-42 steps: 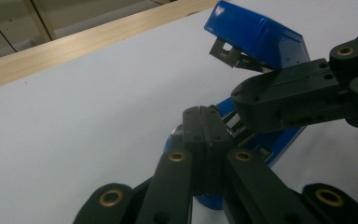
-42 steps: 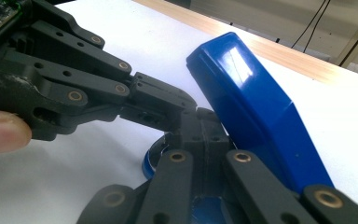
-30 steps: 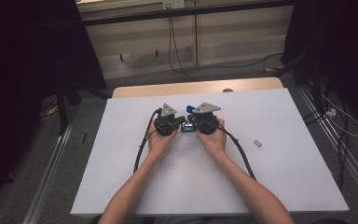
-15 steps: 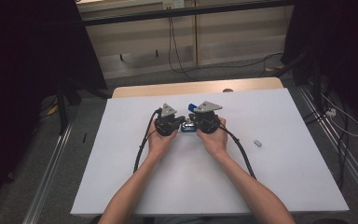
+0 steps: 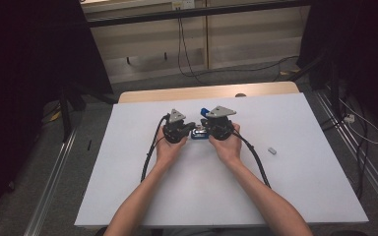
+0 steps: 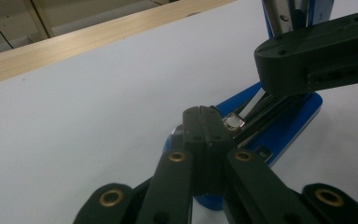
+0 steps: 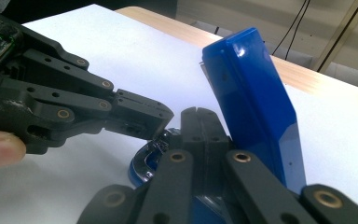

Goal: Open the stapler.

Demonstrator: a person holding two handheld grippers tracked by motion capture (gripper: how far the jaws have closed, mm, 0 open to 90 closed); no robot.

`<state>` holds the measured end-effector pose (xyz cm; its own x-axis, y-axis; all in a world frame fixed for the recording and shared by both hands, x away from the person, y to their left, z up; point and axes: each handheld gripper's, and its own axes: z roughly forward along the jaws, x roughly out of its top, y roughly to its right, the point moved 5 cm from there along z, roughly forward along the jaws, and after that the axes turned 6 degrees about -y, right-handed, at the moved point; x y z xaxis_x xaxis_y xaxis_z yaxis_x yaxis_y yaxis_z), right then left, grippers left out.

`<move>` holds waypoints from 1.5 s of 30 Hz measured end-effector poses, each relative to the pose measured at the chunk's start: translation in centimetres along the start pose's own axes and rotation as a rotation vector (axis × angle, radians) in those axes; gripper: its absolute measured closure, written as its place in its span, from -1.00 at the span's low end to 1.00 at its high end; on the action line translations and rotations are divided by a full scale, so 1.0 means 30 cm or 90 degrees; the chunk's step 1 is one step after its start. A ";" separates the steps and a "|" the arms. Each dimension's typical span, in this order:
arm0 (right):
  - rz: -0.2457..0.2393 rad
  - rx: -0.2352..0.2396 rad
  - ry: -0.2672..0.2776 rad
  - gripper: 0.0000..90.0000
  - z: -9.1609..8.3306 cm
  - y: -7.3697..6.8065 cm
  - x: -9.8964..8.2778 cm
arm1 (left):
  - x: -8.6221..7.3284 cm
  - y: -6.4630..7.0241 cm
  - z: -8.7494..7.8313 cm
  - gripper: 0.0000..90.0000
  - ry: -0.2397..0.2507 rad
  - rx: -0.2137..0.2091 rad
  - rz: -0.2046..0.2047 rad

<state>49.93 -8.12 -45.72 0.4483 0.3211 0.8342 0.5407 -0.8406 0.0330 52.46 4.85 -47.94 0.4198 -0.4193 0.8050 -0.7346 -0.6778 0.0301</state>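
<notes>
1. High view: the stapler (image 5: 199, 133) lies mid-table on the white sheet (image 5: 295, 191), right between your two grippers. The left gripper (image 5: 191, 127) comes at it from one end, the right gripper (image 5: 205, 131) from the other, both tips meeting over the blue body. A small grey piece (image 5: 272, 151) lies well apart, off toward your right hand's side. The stapler's lid (image 5: 204, 111) sticks up behind the grippers.

2. Left gripper view: your jaws are closed flat against each other, with nothing pinched between them. Their tip (image 6: 207, 122) rests just at the stapler's open metal channel (image 6: 256, 119), beside a small shiny part (image 6: 233, 122). The blue base (image 6: 289, 128) lies flat on the sheet. The right gripper (image 6: 319, 58) hangs above it.

3. Right gripper view: these jaws are also pressed together and hold nothing. Their tip (image 7: 200, 122) sits at the hinge end, touching or nearly touching the lid (image 7: 254, 102), which stands steeply tilted up. The left gripper (image 7: 142, 119) reaches in to the chrome front (image 7: 154, 148).

4. Handling, as I judge it: the stapler is stiff and small, probably light enough to skid on the smooth sheet if you push it. Its glossy plastic will be slippery under the pads, and the lid swings on its hinge, likely sprung. Take the base across its long sides to pin it, and grip the lid by its flat faces near the free end; keep off the thin metal channel.
</notes>
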 end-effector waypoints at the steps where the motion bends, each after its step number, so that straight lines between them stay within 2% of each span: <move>1: 0.001 0.001 0.000 1.00 0.000 0.000 0.000 | 0.000 0.000 0.000 1.00 0.000 0.000 0.000; 13: 0.009 -0.014 0.011 1.00 -0.031 0.034 0.009 | 0.001 0.000 0.001 1.00 0.004 0.002 0.004; 30: 0.023 -0.020 0.009 1.00 -0.038 0.031 0.006 | -0.002 0.001 0.000 1.00 0.005 0.004 0.010; 31: 0.022 -0.029 0.010 1.00 -0.041 0.033 0.006 | -0.002 0.001 0.000 1.00 0.004 0.003 0.010; 33: 0.030 -0.025 0.012 1.00 -0.044 0.038 0.007 | -0.002 0.001 0.000 1.00 0.004 0.003 0.011; 37: 0.028 -0.030 0.012 1.00 -0.050 0.043 0.006 | -0.002 0.002 -0.001 1.00 0.004 0.006 0.012; 41: 0.027 -0.044 0.015 1.00 -0.056 0.047 0.004 | -0.002 0.001 0.000 1.00 0.005 0.005 0.015; 45: 0.030 -0.042 0.017 1.00 -0.061 0.053 0.003 | -0.003 0.000 0.000 1.00 0.006 0.003 0.014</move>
<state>49.54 -10.23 -44.59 0.4535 0.2692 0.8496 0.4704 -0.8820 0.0284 52.42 4.89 -48.00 0.3982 -0.4282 0.8112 -0.7409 -0.6716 0.0092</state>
